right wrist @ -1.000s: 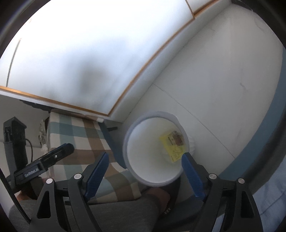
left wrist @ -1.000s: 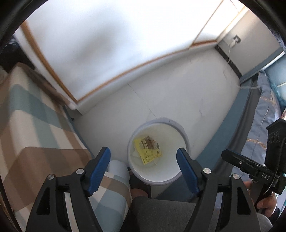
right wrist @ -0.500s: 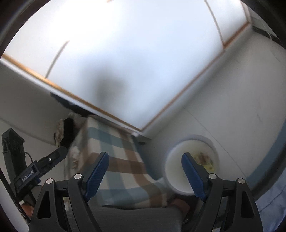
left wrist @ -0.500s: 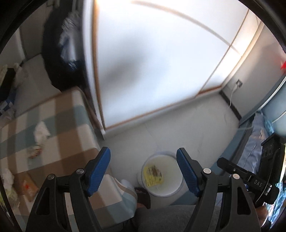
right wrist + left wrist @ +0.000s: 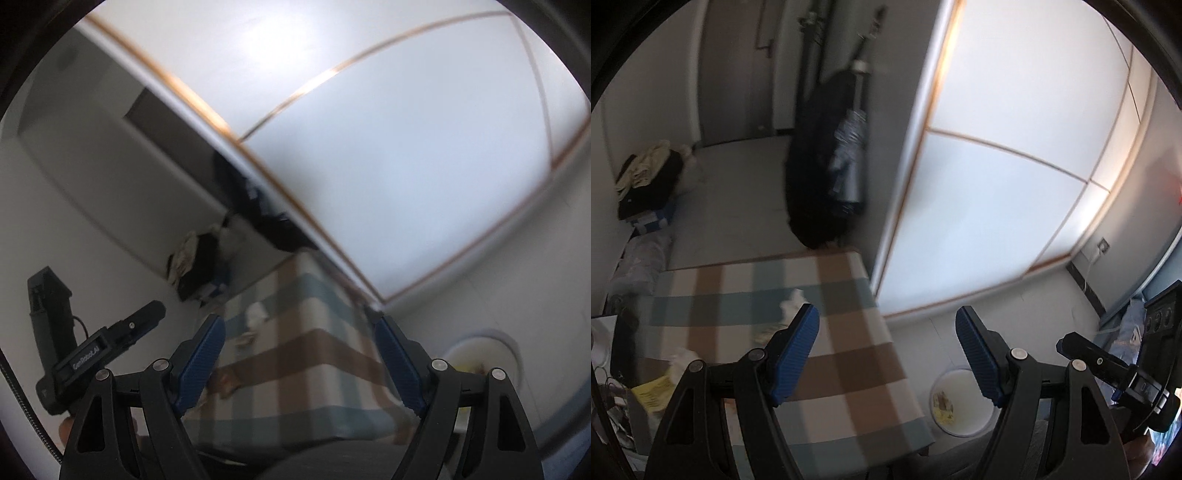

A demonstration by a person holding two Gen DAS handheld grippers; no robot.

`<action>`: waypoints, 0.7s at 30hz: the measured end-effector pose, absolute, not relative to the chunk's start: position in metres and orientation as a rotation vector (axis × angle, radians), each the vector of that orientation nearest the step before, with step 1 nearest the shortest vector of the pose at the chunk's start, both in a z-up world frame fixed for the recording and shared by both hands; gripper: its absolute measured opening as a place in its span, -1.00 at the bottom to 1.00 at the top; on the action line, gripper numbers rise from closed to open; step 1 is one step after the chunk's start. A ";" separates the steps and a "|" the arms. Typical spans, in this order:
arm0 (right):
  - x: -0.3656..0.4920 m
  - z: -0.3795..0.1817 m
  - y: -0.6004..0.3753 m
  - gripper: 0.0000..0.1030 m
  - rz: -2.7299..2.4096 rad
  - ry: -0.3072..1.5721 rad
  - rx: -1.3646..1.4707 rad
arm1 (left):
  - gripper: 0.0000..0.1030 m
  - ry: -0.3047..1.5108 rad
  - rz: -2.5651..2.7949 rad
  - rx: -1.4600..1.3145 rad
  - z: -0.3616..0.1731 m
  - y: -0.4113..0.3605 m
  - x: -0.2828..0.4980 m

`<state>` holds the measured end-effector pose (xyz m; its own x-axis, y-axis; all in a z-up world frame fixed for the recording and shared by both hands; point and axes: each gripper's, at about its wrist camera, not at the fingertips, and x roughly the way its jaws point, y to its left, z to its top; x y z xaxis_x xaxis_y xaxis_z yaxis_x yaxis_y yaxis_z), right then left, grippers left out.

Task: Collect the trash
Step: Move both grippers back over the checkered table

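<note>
My left gripper (image 5: pixel 887 354) is open and empty, raised above a checked table (image 5: pixel 849 373). Trash lies on the table: a white crumpled tissue (image 5: pixel 792 301), another white wad (image 5: pixel 681 360), a yellow wrapper (image 5: pixel 652 393). The white bin (image 5: pixel 975 424) stands on the floor to the right of the table with a yellow wrapper (image 5: pixel 942 406) inside. My right gripper (image 5: pixel 296 360) is open and empty, high over the same table (image 5: pixel 314 354); a white tissue (image 5: pixel 256 314) and small wrappers (image 5: pixel 229 382) show there, and the bin (image 5: pixel 506 343) at right.
A white sliding wardrobe (image 5: pixel 1015 166) stands behind the table. A dark bag (image 5: pixel 827 166) leans beside it. Clothes (image 5: pixel 646 177) are piled at far left. A bed with blue bedding (image 5: pixel 1126 332) is at right. The views are motion-blurred.
Both grippers have lifted and tilted up from over the bin toward the table. The bin has slid to the lower right of both views. Both stay open.
</note>
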<state>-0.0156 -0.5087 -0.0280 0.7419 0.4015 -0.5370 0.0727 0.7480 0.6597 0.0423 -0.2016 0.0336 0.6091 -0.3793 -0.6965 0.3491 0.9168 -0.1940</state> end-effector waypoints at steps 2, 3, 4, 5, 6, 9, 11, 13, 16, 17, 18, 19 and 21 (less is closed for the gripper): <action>-0.011 -0.019 -0.491 0.62 0.235 0.716 0.686 | 0.45 0.789 -0.392 -0.060 0.039 -0.185 0.040; -0.009 -0.017 -0.483 0.63 0.250 0.715 0.674 | 0.51 0.776 -0.383 -0.073 0.042 -0.176 0.039; -0.006 -0.014 -0.474 0.64 0.264 0.715 0.656 | 0.59 0.769 -0.374 -0.077 0.042 -0.169 0.039; -0.004 -0.012 -0.465 0.64 0.274 0.717 0.639 | 0.60 0.761 -0.361 -0.081 0.043 -0.164 0.038; 0.000 -0.010 -0.454 0.64 0.285 0.722 0.621 | 0.60 0.750 -0.349 -0.089 0.044 -0.156 0.038; 0.007 -0.007 -0.429 0.64 0.316 0.729 0.584 | 0.60 0.741 -0.323 -0.108 0.044 -0.134 0.036; 0.012 -0.006 -0.411 0.64 0.337 0.737 0.555 | 0.61 0.730 -0.298 -0.118 0.043 -0.117 0.037; 0.015 -0.007 -0.398 0.64 0.357 0.746 0.530 | 0.64 0.723 -0.268 -0.124 0.041 -0.100 0.039; 0.020 -0.006 -0.376 0.64 0.379 0.762 0.496 | 0.70 0.713 -0.250 -0.144 0.036 -0.074 0.043; 0.022 -0.006 -0.370 0.64 0.381 0.762 0.488 | 0.76 0.709 -0.225 -0.142 0.034 -0.063 0.044; 0.023 -0.006 -0.365 0.64 0.383 0.761 0.477 | 0.79 0.707 -0.203 -0.138 0.033 -0.053 0.044; 0.026 -0.006 -0.358 0.64 0.385 0.765 0.465 | 0.83 0.705 -0.188 -0.136 0.031 -0.043 0.044; 0.033 -0.007 -0.343 0.64 0.406 0.776 0.445 | 0.87 0.710 -0.150 -0.125 0.025 -0.021 0.046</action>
<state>0.0327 -0.3432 -0.0072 0.6466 0.5025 -0.5740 -0.1844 0.8330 0.5216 0.0457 -0.0212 0.0247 0.7483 -0.1792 -0.6387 0.0942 0.9818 -0.1651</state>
